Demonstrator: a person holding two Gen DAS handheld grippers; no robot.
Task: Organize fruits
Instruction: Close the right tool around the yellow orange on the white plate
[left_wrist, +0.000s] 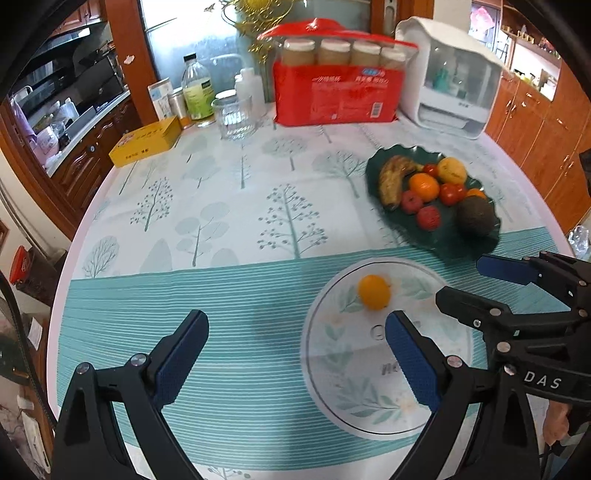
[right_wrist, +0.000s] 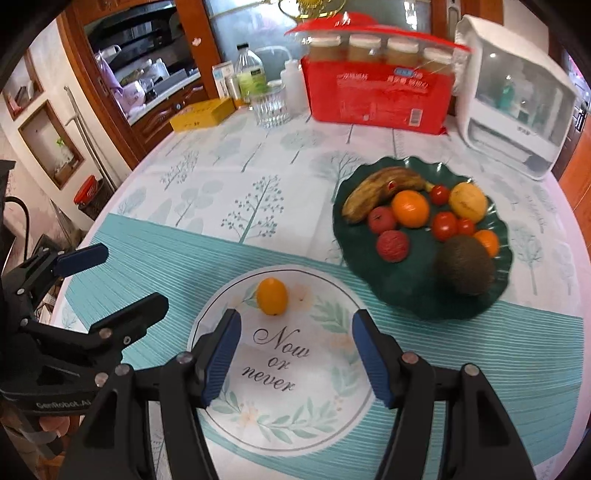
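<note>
Orange (right_wrist: 272, 296) alone on white plate (right_wrist: 325, 413)

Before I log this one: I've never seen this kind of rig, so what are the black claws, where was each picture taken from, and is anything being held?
No robot here: a person holds a hand-operated two-finger gripper in each hand, each carrying a fisheye camera that looks along its fingers. One picture is from the left gripper, the other from the right gripper; each also shows the other gripper at its edge. Both are open and hold nothing.

On the tree-patterned tablecloth sits a white plate reading "Now or never", with one small orange fruit on it. Beyond it a dark green plate holds a banana, an orange, small red fruits, a yellow fruit and a dark brown one. At the back stand a red package, bottles, a glass, a yellow box and a white appliance.
</note>
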